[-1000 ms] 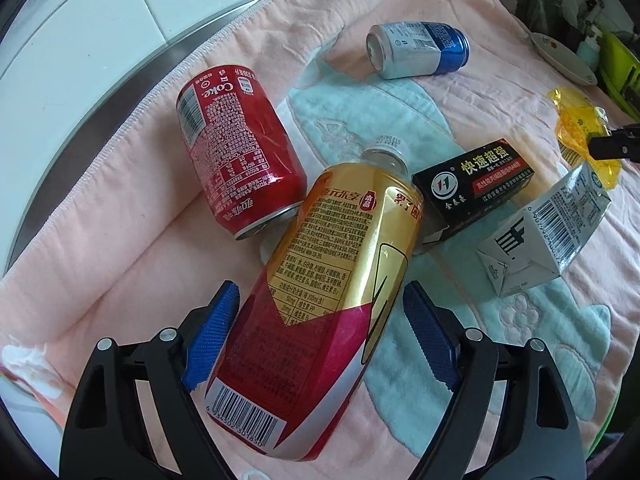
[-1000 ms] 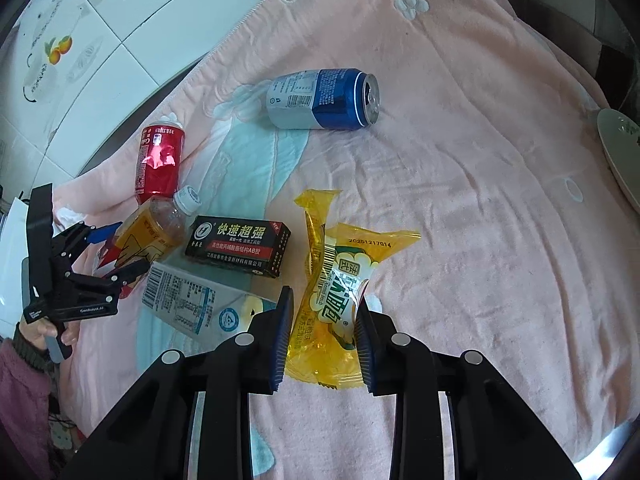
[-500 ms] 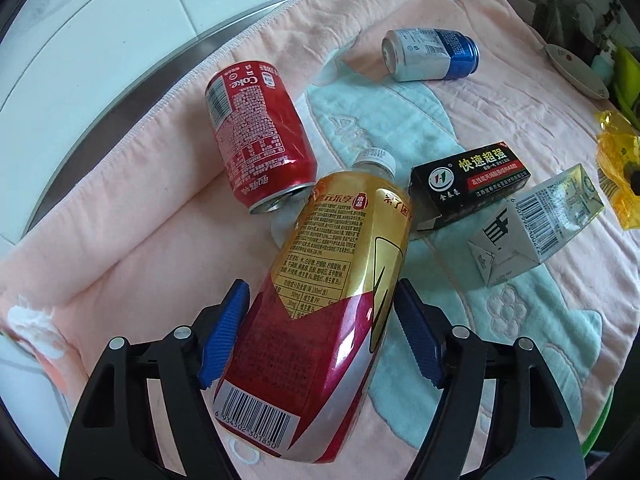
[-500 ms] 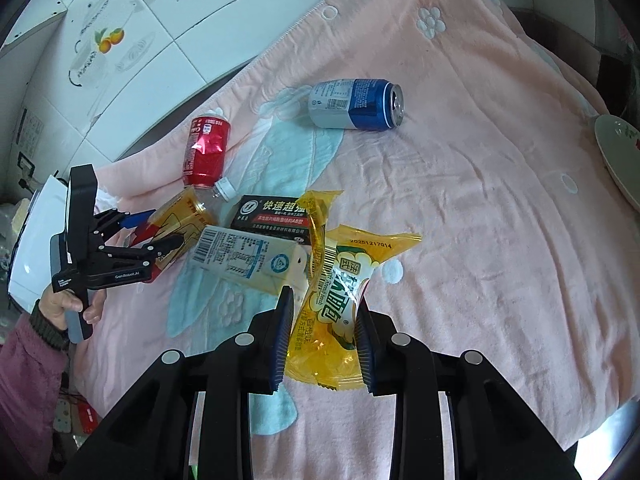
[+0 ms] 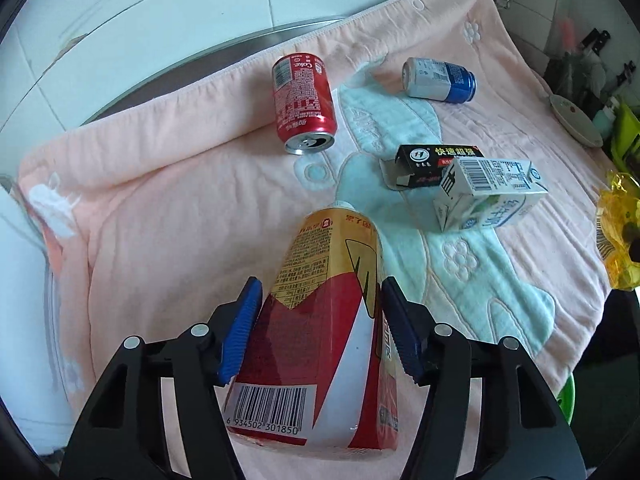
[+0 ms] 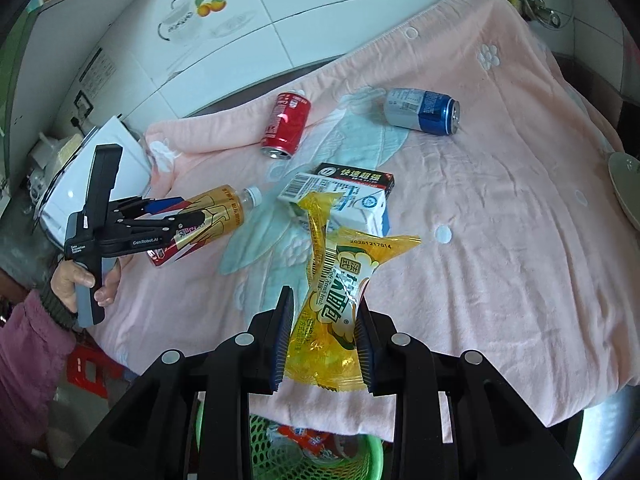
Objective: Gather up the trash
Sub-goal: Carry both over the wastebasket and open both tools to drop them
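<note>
My left gripper (image 5: 320, 328) is shut on a gold and red drink bottle (image 5: 328, 328) and holds it above the pink blanket (image 5: 168, 208); the bottle also shows in the right wrist view (image 6: 208, 216), in the left gripper (image 6: 168, 216). My right gripper (image 6: 324, 340) is shut on a yellow snack wrapper (image 6: 332, 296), lifted over the blanket's front edge. On the blanket lie a red Coke can (image 5: 302, 100), a blue and silver can (image 5: 438, 80), a black box (image 5: 436, 164) and a white milk carton (image 5: 488, 192).
A green mesh basket (image 6: 360, 456) with trash in it stands below the blanket's front edge, under my right gripper. A plate (image 5: 576, 120) lies at the blanket's far right. White tiled wall (image 6: 240, 40) runs behind. A red stool (image 6: 88, 372) stands on the floor at the left.
Both grippers have pulled back and up from the blanket with their loads. The bottle left its place beside the Coke can. The wrapper now hangs over the front edge, with the green basket in sight.
</note>
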{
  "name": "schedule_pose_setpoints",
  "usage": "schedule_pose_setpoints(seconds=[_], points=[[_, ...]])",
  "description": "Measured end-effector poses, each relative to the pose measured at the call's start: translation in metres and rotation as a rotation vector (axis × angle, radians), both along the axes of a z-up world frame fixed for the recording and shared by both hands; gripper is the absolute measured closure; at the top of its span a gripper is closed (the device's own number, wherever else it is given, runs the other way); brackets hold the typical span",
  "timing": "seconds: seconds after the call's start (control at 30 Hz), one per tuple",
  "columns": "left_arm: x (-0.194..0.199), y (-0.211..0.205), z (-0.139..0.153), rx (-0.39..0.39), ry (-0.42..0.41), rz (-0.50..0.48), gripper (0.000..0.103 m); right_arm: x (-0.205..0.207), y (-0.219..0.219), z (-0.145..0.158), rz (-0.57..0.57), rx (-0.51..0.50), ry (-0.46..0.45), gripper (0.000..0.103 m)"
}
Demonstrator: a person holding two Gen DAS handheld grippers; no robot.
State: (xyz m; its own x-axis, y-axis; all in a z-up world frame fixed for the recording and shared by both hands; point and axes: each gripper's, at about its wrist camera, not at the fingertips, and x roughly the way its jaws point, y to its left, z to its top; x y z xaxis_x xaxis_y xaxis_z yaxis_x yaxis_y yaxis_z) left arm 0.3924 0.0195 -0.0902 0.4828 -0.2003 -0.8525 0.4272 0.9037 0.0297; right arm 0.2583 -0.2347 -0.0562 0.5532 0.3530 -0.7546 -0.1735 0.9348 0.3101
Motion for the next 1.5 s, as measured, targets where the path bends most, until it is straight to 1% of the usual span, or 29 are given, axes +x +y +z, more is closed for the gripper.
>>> schedule_pose_setpoints(seconds=[0.13, 0.27, 0.4, 0.53, 0.57, 0.6, 0.67, 0.73, 0.87, 0.9, 1.0, 1.07, 1.2, 1.33, 1.5], points=[[-0.018, 0.006, -0.005, 0.011, 0.020, 0.039, 0.043, -0.022, 0.012, 0.003, 0.056, -0.001, -0.020, 0.075], [-0.026, 0.010, -0.013, 0.022, 0.058, 0.065, 0.043, -0.033, 0.015, 0.002, 0.069, 0.006, -0.022, 0.074], [-0.028, 0.007, -0.022, 0.043, 0.090, 0.061, 0.043, -0.040, 0.013, 0.002, 0.064, 0.009, -0.017, 0.074], [-0.020, 0.006, -0.024, 0.039, 0.111, 0.054, 0.042, -0.044, 0.012, 0.002, 0.059, 0.004, -0.015, 0.074], [-0.018, 0.006, -0.024, 0.038, 0.117, 0.053, 0.039, -0.044, 0.011, 0.002, 0.056, 0.007, -0.015, 0.074], [-0.015, 0.005, -0.025, 0.036, 0.127, 0.052, 0.033, -0.044, 0.011, 0.002, 0.052, 0.010, -0.015, 0.074], [-0.009, 0.003, -0.030, 0.047, 0.134, 0.050, 0.032, -0.044, 0.010, 0.001, 0.045, 0.011, -0.012, 0.074], [-0.003, 0.002, -0.035, 0.040, 0.152, 0.047, 0.030, -0.045, 0.010, -0.001, 0.037, 0.014, -0.006, 0.074], [0.004, -0.004, -0.042, 0.042, 0.157, 0.028, 0.031, -0.046, 0.013, -0.006, 0.036, 0.016, 0.009, 0.074], [0.004, -0.007, -0.043, 0.038, 0.158, 0.017, 0.040, -0.047, 0.014, -0.007, 0.039, 0.017, 0.012, 0.074], [0.001, -0.011, -0.042, 0.058, 0.122, 0.008, 0.040, -0.053, 0.019, -0.009, 0.062, 0.015, 0.022, 0.074], [-0.001, -0.009, -0.038, 0.063, 0.103, 0.020, 0.040, -0.059, 0.024, -0.010, 0.080, 0.013, 0.025, 0.074], [-0.016, 0.002, -0.019, 0.032, 0.063, 0.056, 0.040, -0.076, 0.032, -0.014, 0.121, -0.016, 0.024, 0.074], [-0.044, 0.011, 0.008, -0.004, 0.007, 0.082, 0.040, -0.093, 0.037, -0.021, 0.152, -0.024, 0.033, 0.074], [-0.090, 0.018, 0.041, -0.062, -0.058, 0.095, 0.040, -0.114, 0.042, -0.035, 0.191, -0.030, 0.058, 0.074]])
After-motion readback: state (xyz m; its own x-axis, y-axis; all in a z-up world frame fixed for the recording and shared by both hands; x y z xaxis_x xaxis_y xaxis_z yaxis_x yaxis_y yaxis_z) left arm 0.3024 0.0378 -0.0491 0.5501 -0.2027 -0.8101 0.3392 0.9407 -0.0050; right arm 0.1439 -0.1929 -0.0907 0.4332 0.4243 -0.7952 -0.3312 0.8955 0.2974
